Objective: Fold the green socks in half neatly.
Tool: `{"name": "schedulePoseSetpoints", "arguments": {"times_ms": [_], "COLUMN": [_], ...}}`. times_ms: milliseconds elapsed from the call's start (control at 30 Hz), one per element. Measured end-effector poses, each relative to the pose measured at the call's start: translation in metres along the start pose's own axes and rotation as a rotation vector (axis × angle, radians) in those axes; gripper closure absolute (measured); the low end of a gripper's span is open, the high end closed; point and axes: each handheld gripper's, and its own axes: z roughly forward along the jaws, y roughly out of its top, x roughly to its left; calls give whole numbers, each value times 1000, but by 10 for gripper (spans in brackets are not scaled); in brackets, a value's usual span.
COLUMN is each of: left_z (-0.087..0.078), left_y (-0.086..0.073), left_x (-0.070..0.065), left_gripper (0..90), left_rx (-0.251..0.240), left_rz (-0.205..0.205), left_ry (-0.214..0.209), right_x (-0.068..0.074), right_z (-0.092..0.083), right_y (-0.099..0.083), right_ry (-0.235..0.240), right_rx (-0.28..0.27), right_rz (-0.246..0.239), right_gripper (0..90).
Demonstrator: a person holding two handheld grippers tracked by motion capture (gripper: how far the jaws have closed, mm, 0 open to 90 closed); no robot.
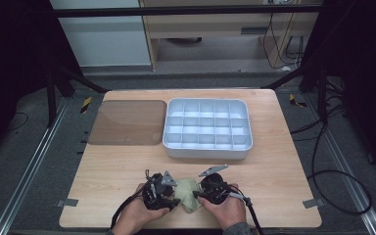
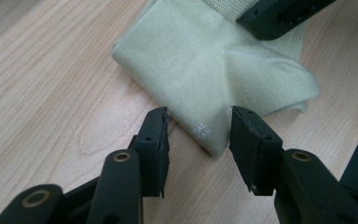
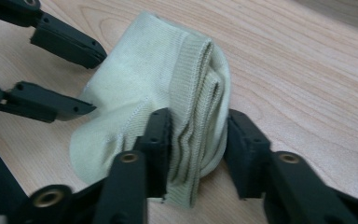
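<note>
sock (image 3: 168, 93) between hand-held gripper (image 3: 196, 140) jaws

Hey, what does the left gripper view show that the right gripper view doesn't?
Left gripper view alone: small white printed lettering on the pale green sock, lying flat between open jaws of the left gripper.

Right gripper view alone: the sock's ribbed cuff, its stacked folds standing between the jaws of the right gripper.

Both: the same sock on the wooden table, and the opposite gripper's black jaws.
</note>
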Motion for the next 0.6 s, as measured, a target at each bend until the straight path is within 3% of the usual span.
{"name": "schedulePoseSetpoints", "arguments": {"times_ms": [300,600], "left_z": [3,4], "left_y": [2,3], "left_x": [1,-2], "left_gripper": [670,821], "left_rx": [9,9], "left_rz": [5,47], "left_ry": [-22,-16], "right_x": [1,0], "right_z": [-1,-4], "right_y": [0,-3], "right_ry": [9,12], "right_rx": [7,8], "right_rz": [-2,-12], "right_gripper": [708,735]}}
